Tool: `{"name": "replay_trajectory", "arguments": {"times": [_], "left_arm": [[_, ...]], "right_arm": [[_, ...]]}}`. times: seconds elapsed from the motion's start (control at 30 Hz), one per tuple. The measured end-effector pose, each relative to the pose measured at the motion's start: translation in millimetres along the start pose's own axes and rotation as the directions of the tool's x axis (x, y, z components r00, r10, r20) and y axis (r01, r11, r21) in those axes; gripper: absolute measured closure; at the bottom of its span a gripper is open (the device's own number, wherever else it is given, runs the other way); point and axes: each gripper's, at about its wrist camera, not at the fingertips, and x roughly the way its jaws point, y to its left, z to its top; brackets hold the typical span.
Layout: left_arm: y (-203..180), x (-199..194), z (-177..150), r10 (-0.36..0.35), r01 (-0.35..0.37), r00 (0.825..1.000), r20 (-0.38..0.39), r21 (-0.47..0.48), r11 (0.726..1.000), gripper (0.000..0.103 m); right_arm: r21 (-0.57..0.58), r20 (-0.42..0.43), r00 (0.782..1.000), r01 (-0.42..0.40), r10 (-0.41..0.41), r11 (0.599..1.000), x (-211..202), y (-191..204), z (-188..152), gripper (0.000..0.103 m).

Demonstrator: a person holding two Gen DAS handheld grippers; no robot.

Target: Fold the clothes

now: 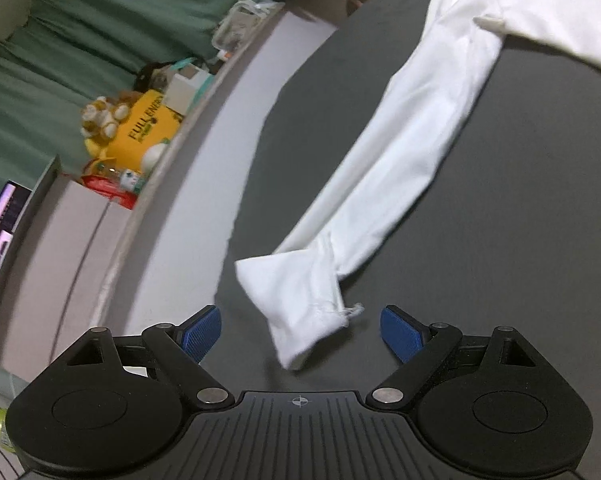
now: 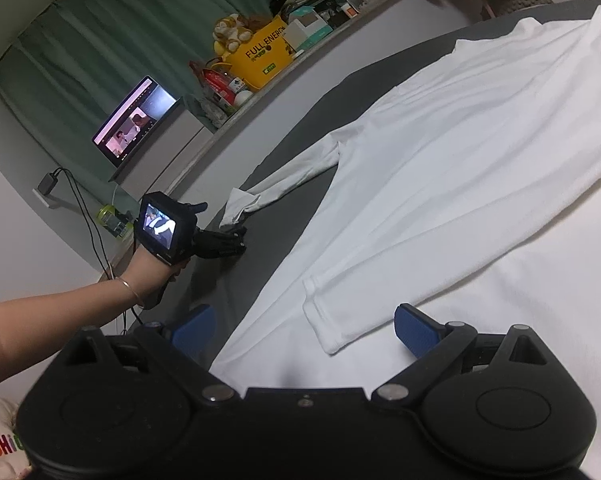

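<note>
White cotton shirt (image 2: 440, 184) lies spread on the dark bed (image 1: 500, 240), one sleeve (image 2: 364, 292) folded across its body, the other sleeve (image 1: 380, 184) stretched out, and I hold my left gripper (image 1: 300, 332) and right gripper (image 2: 304, 328) wide, empty.

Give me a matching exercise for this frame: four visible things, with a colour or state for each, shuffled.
Things:
1. left tongs
2. shirt's outstretched sleeve
3. bag printed FULL ENERGY
4. laptop

States:
A. yellow, on the ledge by the green curtain
B. open, blue pads either side of the cuff, not gripping it
C. screen lit, lid up
D. white, lying across the dark grey surface

Pairs: 1-B, 2-D, 3-A, 4-C
</note>
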Motion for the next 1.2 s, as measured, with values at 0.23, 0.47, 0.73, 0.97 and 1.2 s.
{"name": "replay_trajectory", "arguments": {"times": [0.23, 0.47, 0.73, 0.97, 1.2], "left_arm": [[-11.9, 20.0, 9.3, 0.033, -0.03, 0.999, -0.028, 0.08, 0.996, 0.068], [13.9, 17.1, 4.5, -0.053, 0.048, 0.998, -0.028, -0.145, 0.988, 0.097], [87.5, -14.9, -9.0, -0.134, 0.201, 0.98, 0.149, -0.729, 0.654, 0.097], [89.7, -83.5, 31.9, -0.081, 0.399, 0.9, 0.428, -0.735, 0.548, 0.097], [26.1, -173.6, 67.6, -0.147, 0.64, 0.737, 0.66, -0.612, 0.465, 0.097]], "right_arm": [[0.013, -0.006, 1.0, 0.006, -0.006, 1.0, 1.0, -3.1, -1.1, 0.006], [0.027, -0.01, 1.0, 0.004, -0.004, 1.0, 2.1, -5.8, -1.3, 0.006], [0.031, 0.007, 1.0, -0.01, 0.01, 0.999, -1.0, -2.5, 2.5, 0.006], [0.06, 0.036, 0.999, -0.039, 0.036, 0.997, -7.3, -1.6, 7.8, 0.006], [0.214, 0.122, 0.986, -0.136, 0.112, 0.967, -19.8, -25.1, 16.7, 0.006]]}}
